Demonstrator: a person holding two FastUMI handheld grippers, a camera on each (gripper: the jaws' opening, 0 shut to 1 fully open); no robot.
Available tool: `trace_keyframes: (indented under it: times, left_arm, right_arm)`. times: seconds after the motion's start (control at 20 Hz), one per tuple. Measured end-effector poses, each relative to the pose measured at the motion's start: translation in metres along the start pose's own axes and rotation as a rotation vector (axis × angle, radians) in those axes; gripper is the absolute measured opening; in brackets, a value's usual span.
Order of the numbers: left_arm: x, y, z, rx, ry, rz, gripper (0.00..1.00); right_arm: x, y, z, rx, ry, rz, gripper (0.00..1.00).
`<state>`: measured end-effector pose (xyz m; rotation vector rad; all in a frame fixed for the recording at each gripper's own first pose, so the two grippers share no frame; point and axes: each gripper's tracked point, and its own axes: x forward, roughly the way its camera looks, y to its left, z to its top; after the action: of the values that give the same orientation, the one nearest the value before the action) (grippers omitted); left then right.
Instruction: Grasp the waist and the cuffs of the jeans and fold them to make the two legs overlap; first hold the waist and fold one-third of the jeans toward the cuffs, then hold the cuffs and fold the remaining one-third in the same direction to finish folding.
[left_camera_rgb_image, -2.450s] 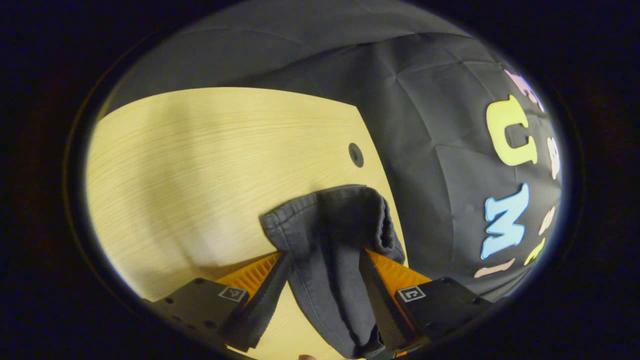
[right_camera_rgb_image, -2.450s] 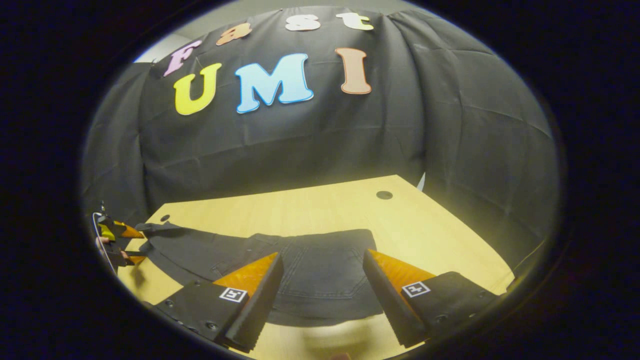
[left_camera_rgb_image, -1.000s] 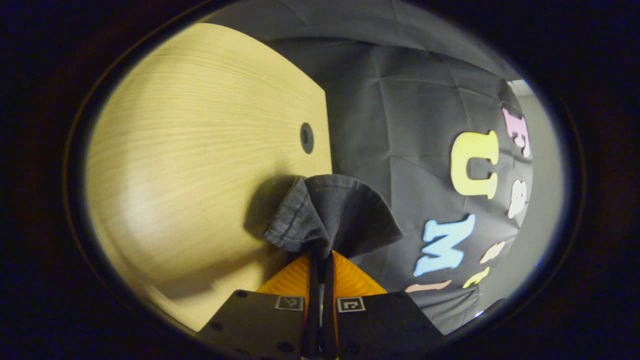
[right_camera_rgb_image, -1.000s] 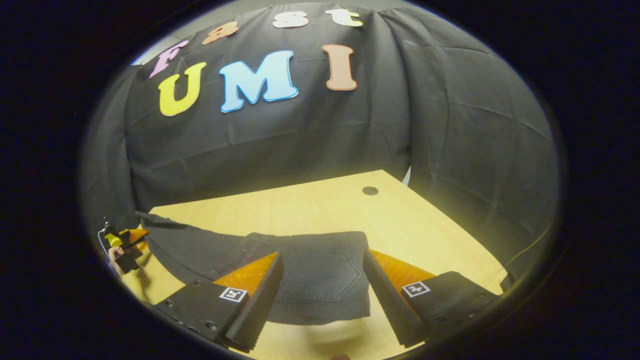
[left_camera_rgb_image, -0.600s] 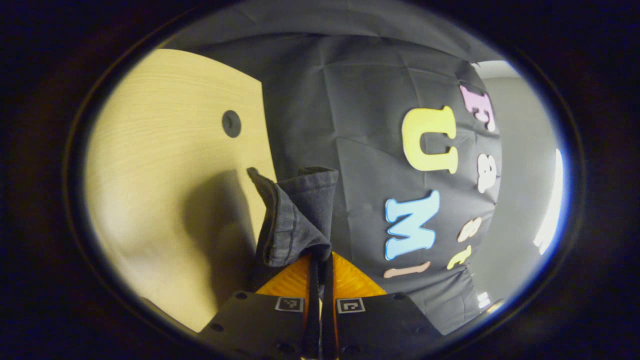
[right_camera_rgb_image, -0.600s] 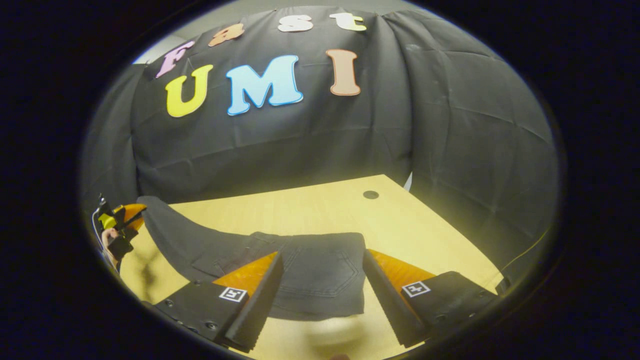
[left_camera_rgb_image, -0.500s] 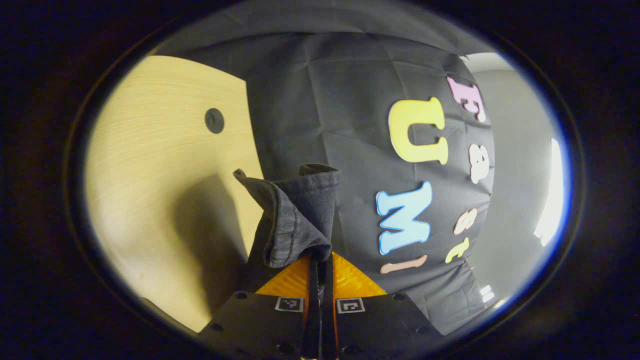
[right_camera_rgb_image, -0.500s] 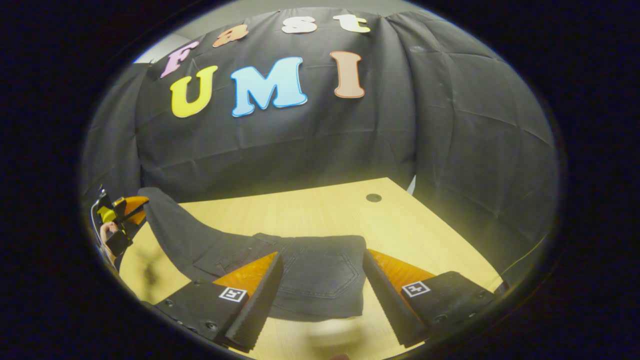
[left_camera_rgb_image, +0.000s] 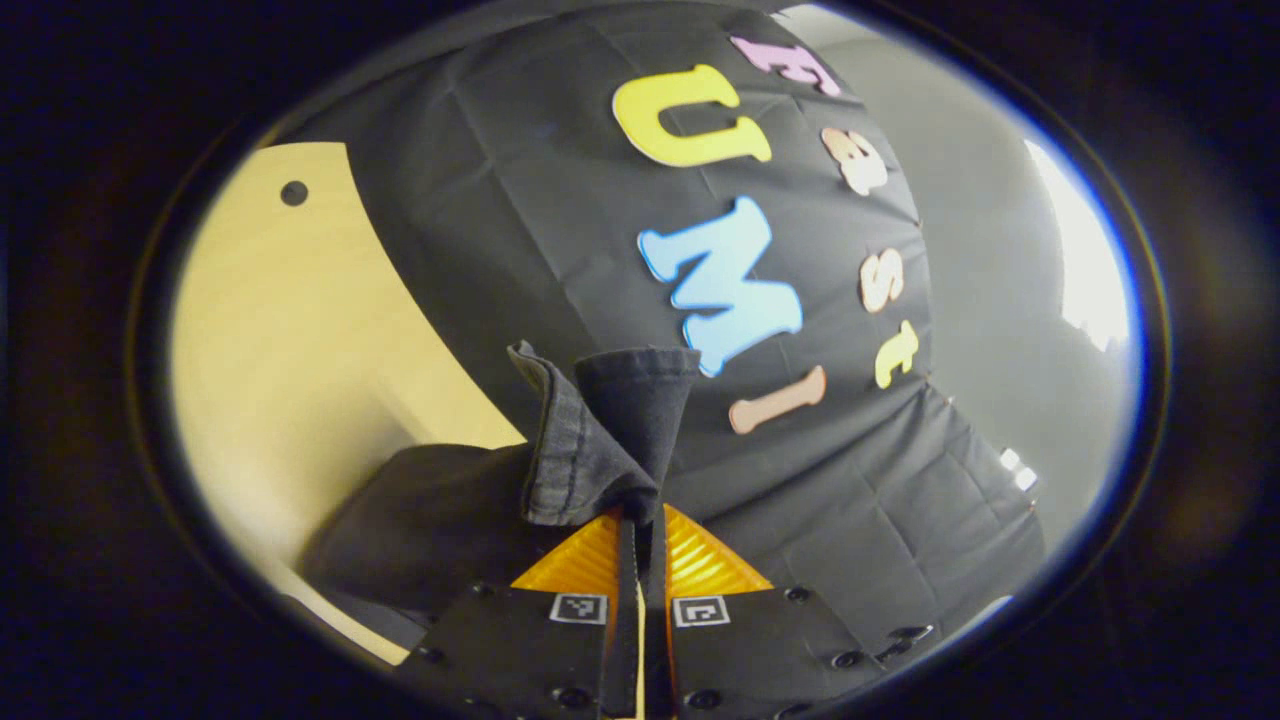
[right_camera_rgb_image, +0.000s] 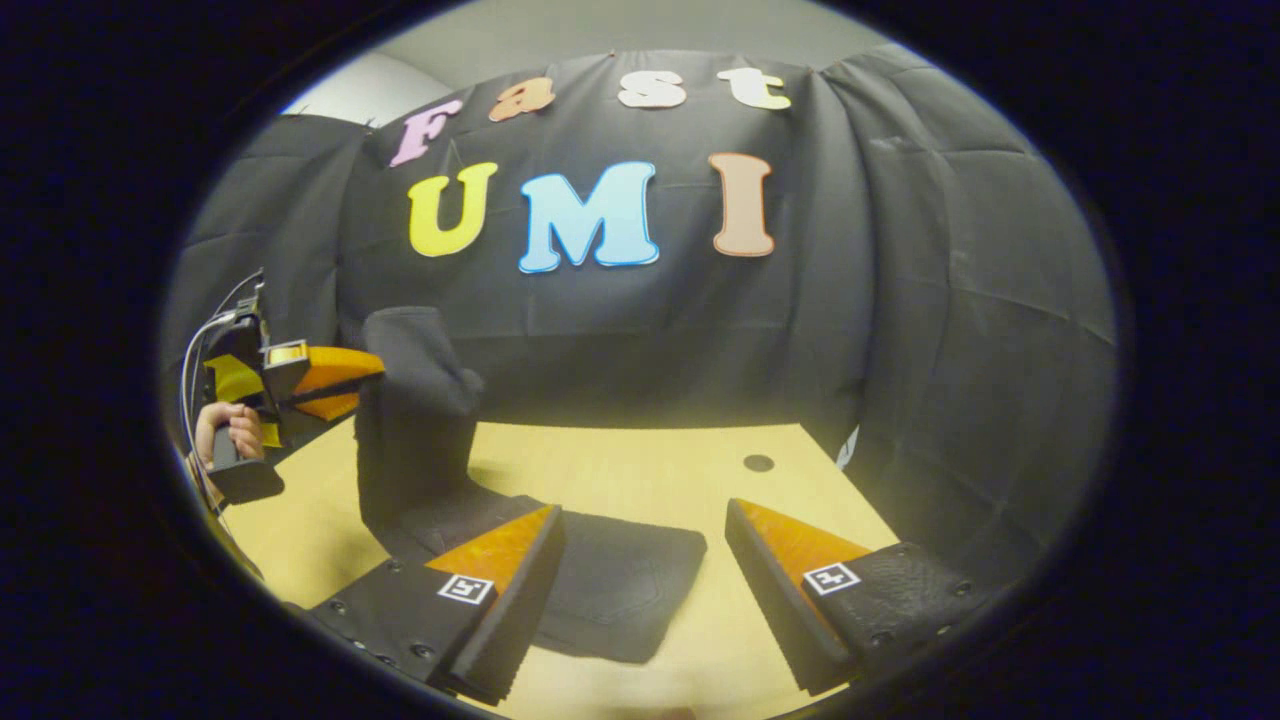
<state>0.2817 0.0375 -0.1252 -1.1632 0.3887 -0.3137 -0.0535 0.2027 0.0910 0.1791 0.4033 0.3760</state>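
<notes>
Pinching the cuffs (left_camera_rgb_image: 600, 440) of the jeans, your left gripper (left_camera_rgb_image: 640, 520) has its jaws shut tight on the bunched hems, which stand up just past the fingertips. In the right gripper view that same gripper (right_camera_rgb_image: 335, 375) sits high at the far left, held by your hand (right_camera_rgb_image: 228, 428), and the legs (right_camera_rgb_image: 410, 420) hang from it as a near-upright column. Their long axis runs from the raised cuffs down to the wooden table (right_camera_rgb_image: 640, 480), then bends flat toward your right gripper (right_camera_rgb_image: 645, 545).

Your right gripper has its jaws spread wide and holds nothing; it hovers over the folded waist portion (right_camera_rgb_image: 610, 585), which lies flat on the table between and just beyond its fingers.

So the move likely turns on this: the cuffs are up and to the left of the flat stack, and the left hand is the one carrying them. I judge that they need to travel over toward the waist portion so the last third lands on top. There are no containers here.
</notes>
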Motion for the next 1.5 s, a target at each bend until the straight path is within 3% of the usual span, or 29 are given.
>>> trace_keyframes:
  times: [0.35, 0.5, 0.7, 0.75, 0.85, 1.05, 1.1, 1.3, 1.4, 1.5]
  left_arm:
    - [0.043, 0.006, -0.204, 0.245, 0.257, 0.149, 0.1]
    - [0.06, 0.025, -0.239, 0.318, 0.297, 0.223, 0.1]
    - [0.058, 0.053, -0.271, 0.395, 0.339, 0.328, 0.1]
    - [0.054, 0.057, -0.275, 0.396, 0.348, 0.341, 0.1]
    - [0.049, 0.059, -0.276, 0.387, 0.35, 0.343, 0.16]
    - [0.035, 0.044, -0.27, 0.465, 0.327, 0.344, 0.63]
    - [0.032, 0.039, -0.264, 0.498, 0.318, 0.352, 0.87]
    - [0.006, 0.007, -0.212, 0.661, 0.187, 0.388, 0.97]
    - [-0.014, -0.01, -0.178, 0.749, 0.097, 0.402, 0.96]
    - [-0.031, -0.027, -0.149, 0.801, 0.023, 0.414, 0.97]
  right_arm:
    - [-0.019, -0.023, -0.001, -0.075, -0.042, 0.103, 0.96]
    - [-0.024, -0.025, -0.002, -0.074, -0.058, 0.138, 0.92]
    - [-0.022, -0.025, -0.006, -0.062, -0.049, 0.162, 0.97]
    - [-0.021, -0.025, -0.006, -0.055, -0.047, 0.165, 0.93]
    - [-0.022, -0.025, -0.006, -0.045, -0.042, 0.168, 0.97]
    - [-0.025, -0.028, 0.002, -0.03, -0.063, 0.139, 0.93]
    - [-0.026, -0.03, 0.006, -0.03, -0.075, 0.123, 0.97]
    - [-0.031, -0.033, 0.01, -0.007, -0.083, 0.071, 0.97]
    - [-0.035, -0.037, 0.013, 0.009, -0.099, 0.035, 1.0]
    - [-0.038, -0.042, 0.015, 0.007, -0.116, -0.005, 0.97]
